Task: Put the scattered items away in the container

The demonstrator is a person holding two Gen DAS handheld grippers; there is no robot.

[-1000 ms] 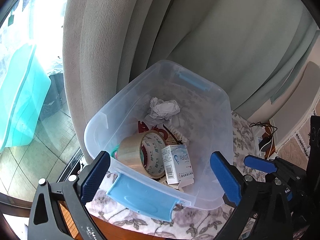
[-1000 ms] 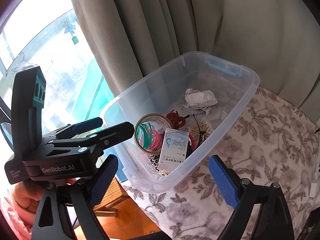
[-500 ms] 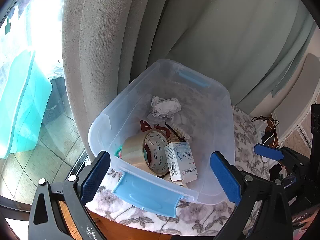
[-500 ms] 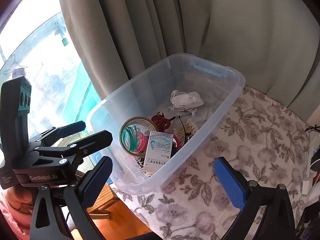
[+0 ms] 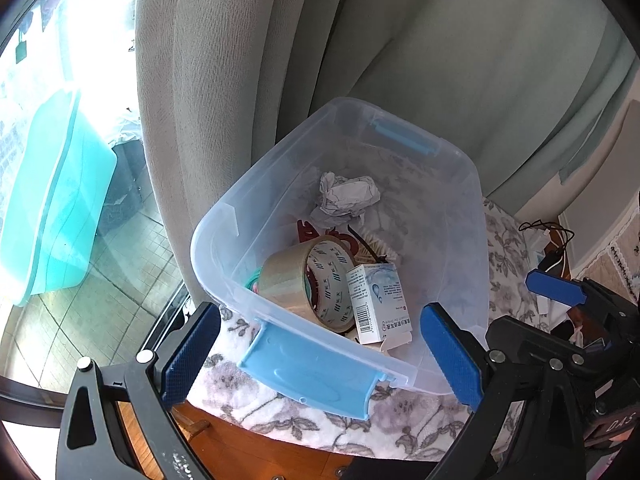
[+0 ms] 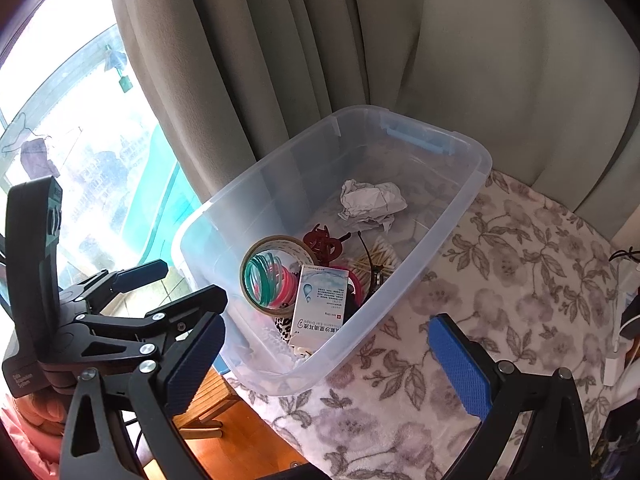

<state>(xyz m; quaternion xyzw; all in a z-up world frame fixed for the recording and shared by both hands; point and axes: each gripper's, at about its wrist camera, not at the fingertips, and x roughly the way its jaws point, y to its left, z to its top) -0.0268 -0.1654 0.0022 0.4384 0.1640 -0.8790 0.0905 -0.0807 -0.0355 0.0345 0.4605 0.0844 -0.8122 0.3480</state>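
Both claws stand released, nothing between their blue pads: the left gripper (image 5: 320,354) hangs over the near blue latch (image 5: 310,376), the right gripper (image 6: 326,364) over the flowered cloth (image 6: 520,280). Ahead sits the clear container (image 6: 472,168) on that cloth — inside lie a tape roll (image 5: 308,280), a white box (image 5: 378,302), crumpled paper (image 6: 372,202), coloured rings (image 6: 268,280) and, probably, a red clip (image 6: 322,242) — against the curtain (image 6: 280,60).
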